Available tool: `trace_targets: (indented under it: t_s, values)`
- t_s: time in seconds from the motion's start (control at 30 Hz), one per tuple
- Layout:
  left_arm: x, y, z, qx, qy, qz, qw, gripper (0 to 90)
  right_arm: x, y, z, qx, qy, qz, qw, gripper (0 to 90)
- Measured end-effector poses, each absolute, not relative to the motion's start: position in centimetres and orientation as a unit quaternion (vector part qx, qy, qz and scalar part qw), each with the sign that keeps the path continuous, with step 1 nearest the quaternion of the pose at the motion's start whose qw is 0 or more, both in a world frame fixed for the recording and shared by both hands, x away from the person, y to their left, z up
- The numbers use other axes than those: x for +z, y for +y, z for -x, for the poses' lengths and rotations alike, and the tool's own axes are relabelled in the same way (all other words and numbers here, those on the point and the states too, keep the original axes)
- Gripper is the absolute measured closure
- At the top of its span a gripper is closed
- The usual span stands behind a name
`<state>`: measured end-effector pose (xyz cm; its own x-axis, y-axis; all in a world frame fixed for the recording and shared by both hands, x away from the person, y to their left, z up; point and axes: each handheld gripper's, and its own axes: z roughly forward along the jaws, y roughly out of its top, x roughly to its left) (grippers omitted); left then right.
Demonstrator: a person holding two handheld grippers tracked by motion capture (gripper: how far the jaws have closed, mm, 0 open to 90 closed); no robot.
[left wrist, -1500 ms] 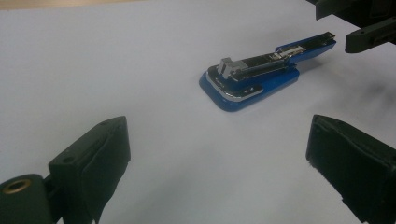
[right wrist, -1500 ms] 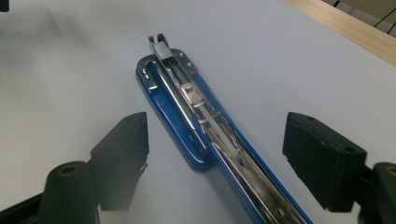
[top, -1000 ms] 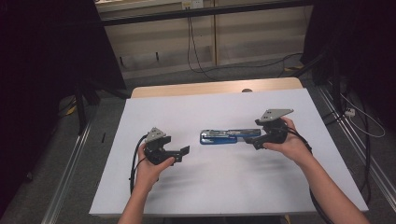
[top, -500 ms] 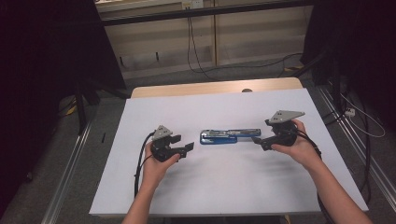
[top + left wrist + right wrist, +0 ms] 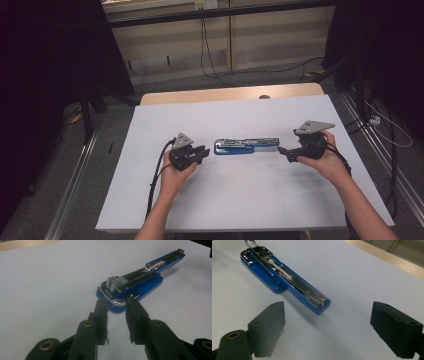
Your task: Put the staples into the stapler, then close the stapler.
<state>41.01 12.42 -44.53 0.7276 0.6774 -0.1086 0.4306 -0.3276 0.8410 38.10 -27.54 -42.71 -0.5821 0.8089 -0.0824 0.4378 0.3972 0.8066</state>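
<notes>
Midway across the white table (image 5: 250,200), between both hands: a blue stapler (image 5: 245,145), lying flat and opened out, chrome magazine facing up. Long axis running side to side in the high view, roughly on the line from one gripper to the other. Broad rounded base end toward the left tongs (image 5: 202,151), slim magazine tip pointing at the right tongs (image 5: 282,152).

Seen along the left tongs (image 5: 116,302): just been closing, tips now set against either side of the rounded end of the stapler (image 5: 140,282), apparently pinching it at the very edge, low against the table. Right tongs (image 5: 328,315) spread wide, nothing between them, with the slim tip of the stapler (image 5: 287,280) short of the pads and a little to one side.

Likely trouble from here:
- Shallow hold on a curved chrome-and-plastic end; could squirt out forward if squeezed harder or lifted by that end alone.
- Hinged halves; could fold or flop when raised from one end, swinging the free arm down.
- Pushing rather than gripping would slide the whole thing toward the right hand across the smooth sheet.
- Tips scraping the table could snag the white covering.
- Closing the right tongs off-centre would knock the slim tip sideways and pivot the stapler about the pinched end.
</notes>
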Motion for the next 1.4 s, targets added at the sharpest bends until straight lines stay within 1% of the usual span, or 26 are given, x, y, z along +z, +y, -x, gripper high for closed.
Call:
trace_targets:
  t_s: [0.13, 0.3, 0.8, 1.3, 1.4]
  values:
    - [-44.9, 11.9, -41.1, 0.129, 0.342, -0.807, 0.464, 83.6, -43.0, -28.0, -38.1, 0.386, 0.796, -0.4, 0.24, 11.3]
    - [-45.0, 11.2, -41.3, 0.133, 0.334, -0.811, 0.462, 89.8, -43.4, -28.5, -38.0, 0.381, 0.793, -0.408, 0.245, 11.4]
    - [-45.6, 9.7, -42.1, 0.131, 0.334, -0.816, 0.453, 90.0, -44.2, -28.8, -38.0, 0.372, 0.791, -0.42, 0.244, 12.8]
    - [-45.9, 9.3, -42.5, 0.132, 0.331, -0.819, 0.45, 90.0, -44.5, -28.4, -38.2, 0.368, 0.794, -0.42, 0.241, 12.9]
    - [-45.8, 9.2, -42.5, 0.135, 0.329, -0.819, 0.45, 90.0, -44.5, -28.4, -38.2, 0.365, 0.796, -0.419, 0.242, 14.6]
